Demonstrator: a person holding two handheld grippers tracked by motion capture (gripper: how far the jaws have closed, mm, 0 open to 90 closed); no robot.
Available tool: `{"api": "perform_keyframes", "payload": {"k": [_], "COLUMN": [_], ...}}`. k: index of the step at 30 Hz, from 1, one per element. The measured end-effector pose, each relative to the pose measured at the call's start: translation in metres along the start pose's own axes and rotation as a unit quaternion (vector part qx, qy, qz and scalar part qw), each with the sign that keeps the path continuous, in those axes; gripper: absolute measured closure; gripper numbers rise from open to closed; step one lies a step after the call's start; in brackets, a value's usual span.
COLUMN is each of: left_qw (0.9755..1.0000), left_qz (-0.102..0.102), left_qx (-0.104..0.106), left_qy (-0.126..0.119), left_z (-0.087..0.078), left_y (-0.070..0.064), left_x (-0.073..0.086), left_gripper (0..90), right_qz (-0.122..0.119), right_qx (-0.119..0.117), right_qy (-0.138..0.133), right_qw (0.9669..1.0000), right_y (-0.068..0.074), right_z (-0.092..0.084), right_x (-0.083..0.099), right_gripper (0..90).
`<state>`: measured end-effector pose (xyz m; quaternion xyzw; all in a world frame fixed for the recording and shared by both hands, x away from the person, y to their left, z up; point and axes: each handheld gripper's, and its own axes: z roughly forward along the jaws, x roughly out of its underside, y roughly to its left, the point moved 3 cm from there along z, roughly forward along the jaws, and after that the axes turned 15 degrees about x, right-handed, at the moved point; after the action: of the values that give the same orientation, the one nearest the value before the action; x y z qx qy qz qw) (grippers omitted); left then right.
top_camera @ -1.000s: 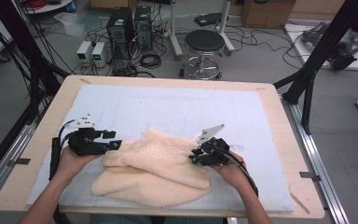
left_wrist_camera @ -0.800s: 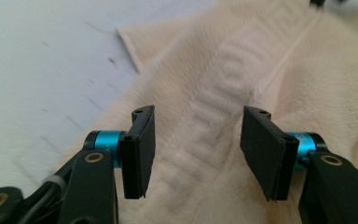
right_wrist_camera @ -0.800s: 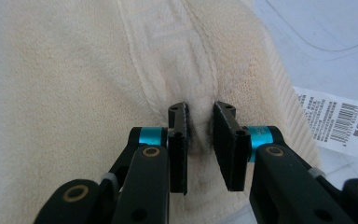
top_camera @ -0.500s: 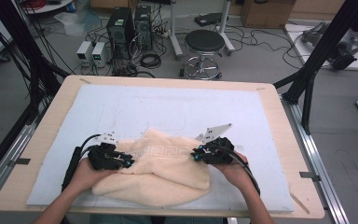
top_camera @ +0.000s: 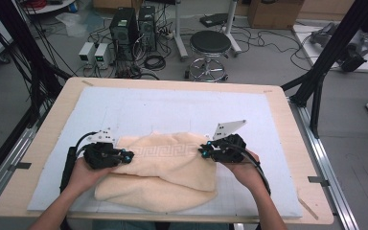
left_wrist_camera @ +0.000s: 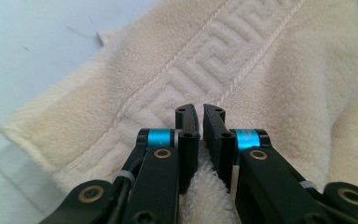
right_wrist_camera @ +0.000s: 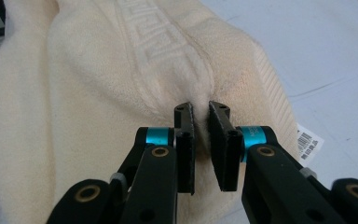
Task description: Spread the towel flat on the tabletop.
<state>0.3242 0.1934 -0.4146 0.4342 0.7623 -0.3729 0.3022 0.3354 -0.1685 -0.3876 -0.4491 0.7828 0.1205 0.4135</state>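
A: Start nearest; what have the two got hold of?

B: The left hand-held gripper (left_wrist_camera: 200,109) has just been closing, and its jaws now stand narrow with a tuft of the cream towel (top_camera: 165,167) pinched between them; a second ago it sat wide, off the towel's left edge, so it has slid in onto the cloth. The right hand-held gripper (right_wrist_camera: 202,109) is likewise pinched tight on a ridge of towel; its jaws have closed a little further, and the fabric puckers up between the pads.

A: And where is the towel relative to them?

B: It lies crumpled between the two, spreading ahead of each set of jaws; the Greek-key border (left_wrist_camera: 182,79) runs just beyond the left one's tips and straight out from the right one's. A barcode label (right_wrist_camera: 309,140) pokes out just right of the right jaws.

A: So what does that mean for the job?

B: I'd judge both grips are now set, so lifting and spreading the towel can begin; the bunched lower layer may drag.

A: Farther out?

B: Bare pale mat on the tabletop (top_camera: 182,108); beyond it, a stool (top_camera: 211,45) on the floor.
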Motion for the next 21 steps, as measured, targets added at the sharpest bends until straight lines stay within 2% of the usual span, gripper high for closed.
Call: {"api": "perform_keyframes", "payload": {"k": [4,8,11,15,19,21], "left_qw": [0.9999,0.9997,0.9999,0.9998,0.9994,0.9991], "left_qz": [0.004,0.019,0.017,0.016,0.025,0.025], "left_qx": [0.005,0.009,0.005,-0.002,-0.004,-0.006], "left_qy": [-0.014,0.007,0.001,-0.014,-0.025,-0.035], "left_z": [-0.008,-0.005,-0.004,-0.010,-0.016,-0.018], "left_y": [-0.008,-0.022,-0.024,-0.023,-0.025,-0.025], "left_x": [-0.006,0.006,0.010,0.003,-0.010,-0.015], "left_gripper": [84.1,84.1,84.3,84.5,84.5,84.5], "right_qz": [-0.006,-0.019,-0.012,-0.004,-0.007,0.004], "right_qx": [-0.001,-0.015,-0.023,-0.018,-0.012,-0.008], "right_qy": [-0.001,0.008,0.009,0.002,0.009,0.002], "right_qw": [1.0000,0.9997,0.9996,0.9998,0.9999,1.0000], "right_y": [0.005,0.021,0.025,0.021,0.014,0.009], "right_z": [-0.005,-0.008,-0.011,-0.017,-0.018,-0.019], "right_x": [-0.004,0.001,0.007,0.006,0.000,-0.004], "right_gripper": [81.4,81.6,81.7,81.7,81.7,81.7]}}
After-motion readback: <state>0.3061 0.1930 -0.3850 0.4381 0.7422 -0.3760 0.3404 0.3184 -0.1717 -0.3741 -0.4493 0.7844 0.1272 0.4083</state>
